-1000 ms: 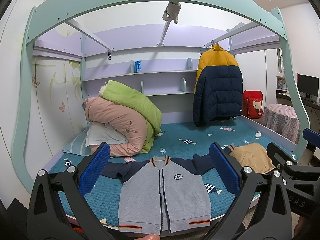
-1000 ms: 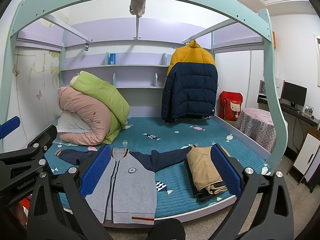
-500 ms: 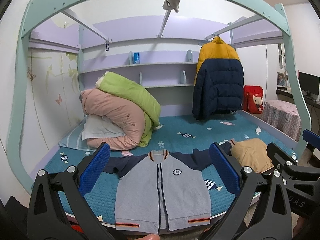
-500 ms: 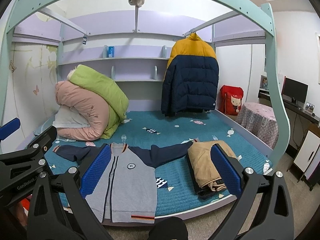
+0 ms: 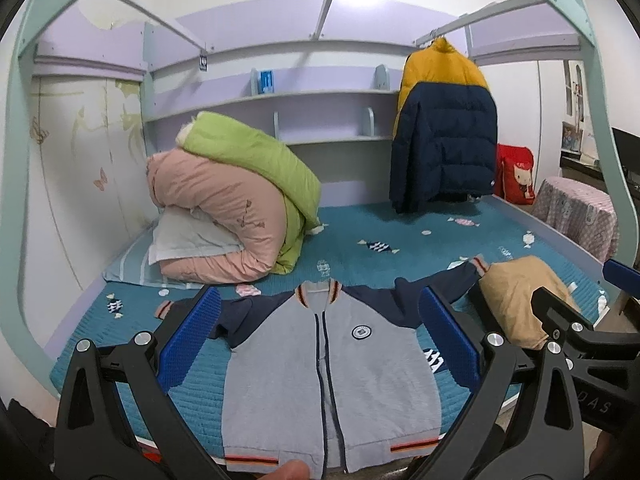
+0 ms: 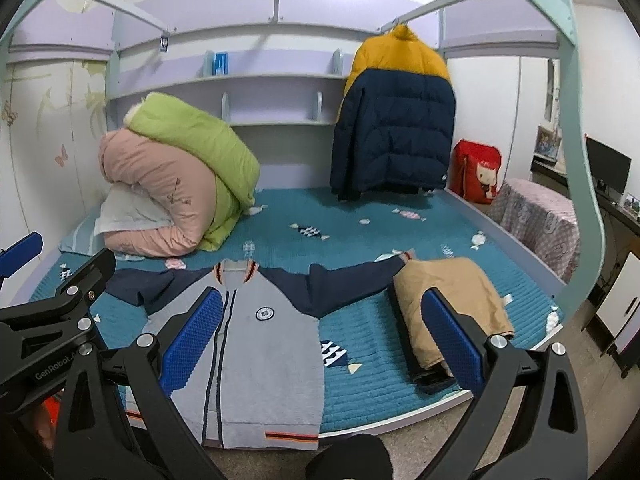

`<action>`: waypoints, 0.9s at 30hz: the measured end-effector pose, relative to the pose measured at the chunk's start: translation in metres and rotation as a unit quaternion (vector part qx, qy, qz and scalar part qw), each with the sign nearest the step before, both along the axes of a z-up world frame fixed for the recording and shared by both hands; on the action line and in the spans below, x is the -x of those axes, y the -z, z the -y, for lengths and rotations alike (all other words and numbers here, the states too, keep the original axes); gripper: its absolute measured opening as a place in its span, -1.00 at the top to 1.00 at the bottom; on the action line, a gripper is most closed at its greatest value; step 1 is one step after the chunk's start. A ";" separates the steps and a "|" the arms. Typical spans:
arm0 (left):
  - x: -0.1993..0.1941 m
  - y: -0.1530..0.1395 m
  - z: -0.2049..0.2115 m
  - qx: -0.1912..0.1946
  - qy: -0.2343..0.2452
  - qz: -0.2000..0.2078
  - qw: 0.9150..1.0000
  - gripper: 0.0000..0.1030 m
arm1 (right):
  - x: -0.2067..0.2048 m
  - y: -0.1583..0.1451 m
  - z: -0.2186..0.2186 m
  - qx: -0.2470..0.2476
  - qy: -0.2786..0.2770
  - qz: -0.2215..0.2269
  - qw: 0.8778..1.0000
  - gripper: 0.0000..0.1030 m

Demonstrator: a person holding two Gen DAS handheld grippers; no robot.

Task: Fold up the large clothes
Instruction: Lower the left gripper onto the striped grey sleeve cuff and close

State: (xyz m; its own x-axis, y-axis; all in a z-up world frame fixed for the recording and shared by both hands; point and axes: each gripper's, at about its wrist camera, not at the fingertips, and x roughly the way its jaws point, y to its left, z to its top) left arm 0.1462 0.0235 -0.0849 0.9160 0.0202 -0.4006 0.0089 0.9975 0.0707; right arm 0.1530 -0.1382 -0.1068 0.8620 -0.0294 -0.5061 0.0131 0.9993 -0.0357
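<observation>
A grey zip jacket (image 5: 332, 368) with navy sleeves lies flat, front up, near the front edge of the teal bed (image 5: 400, 240), sleeves spread sideways. It also shows in the right wrist view (image 6: 260, 344). My left gripper (image 5: 320, 340) is open and empty, held above the jacket's body near the bed's front edge. My right gripper (image 6: 320, 340) is open and empty, above the jacket's right side and the bare bedspread. A folded tan garment (image 6: 448, 312) lies at the jacket's right sleeve cuff; it also shows in the left wrist view (image 5: 520, 300).
Rolled pink and green quilts (image 5: 240, 196) and a pillow sit at the back left. A yellow and navy puffer coat (image 5: 440, 128) hangs at the back right. A bunk frame arches overhead. A covered stool (image 6: 536, 220) and a red bag (image 6: 478, 172) stand right of the bed.
Both grippers have moved forward toward the bed and tilted down a little, so the jacket looks larger. Both stay open. The clothes have not moved.
</observation>
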 end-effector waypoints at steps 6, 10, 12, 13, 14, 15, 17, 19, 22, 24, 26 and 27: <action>-0.069 0.052 -0.032 0.011 -0.011 -0.076 0.997 -0.91 | -0.060 0.047 -0.030 0.004 -0.022 -0.060 0.998 -0.86; -0.113 0.103 -0.069 0.035 -0.036 -0.142 0.989 -0.91 | -0.107 0.098 -0.067 0.001 -0.056 -0.116 0.992 -0.86; -0.132 0.127 -0.093 0.040 -0.052 -0.168 0.984 -0.91 | -0.133 0.118 -0.084 -0.007 -0.062 -0.117 0.991 -0.86; -0.142 0.138 -0.105 0.045 -0.056 -0.178 0.981 -0.91 | -0.151 0.133 -0.097 -0.006 -0.072 -0.134 0.988 -0.86; -0.154 0.152 -0.122 0.055 -0.062 -0.196 0.977 -0.91 | -0.165 0.145 -0.107 -0.008 -0.080 -0.148 0.986 -0.86; -0.161 0.164 -0.137 0.066 -0.069 -0.207 0.974 -0.91 | -0.179 0.158 -0.119 -0.013 -0.088 -0.162 0.983 -0.86; -0.177 0.184 -0.167 0.084 -0.085 -0.221 0.968 -0.91 | -0.205 0.181 -0.139 -0.024 -0.103 -0.181 0.978 -0.86; -0.194 0.206 -0.203 0.101 -0.107 -0.236 0.961 -0.91 | -0.229 0.202 -0.162 -0.030 -0.117 -0.192 0.974 -0.86; -0.220 0.236 -0.268 0.142 -0.144 -0.249 0.947 -0.91 | -0.259 0.226 -0.187 -0.031 -0.135 -0.201 0.970 -0.86; -0.235 0.254 -0.308 0.170 -0.164 -0.260 0.936 -0.91 | -0.278 0.239 -0.203 -0.023 -0.143 -0.196 0.970 -0.78; -0.252 0.274 -0.350 0.198 -0.187 -0.263 0.926 -0.91 | -0.294 0.251 -0.217 -0.026 -0.154 -0.205 0.966 -0.40; -0.262 0.285 -0.374 0.211 -0.193 -0.265 0.921 -0.91 | -0.304 0.258 -0.224 -0.028 -0.157 -0.213 0.964 -0.26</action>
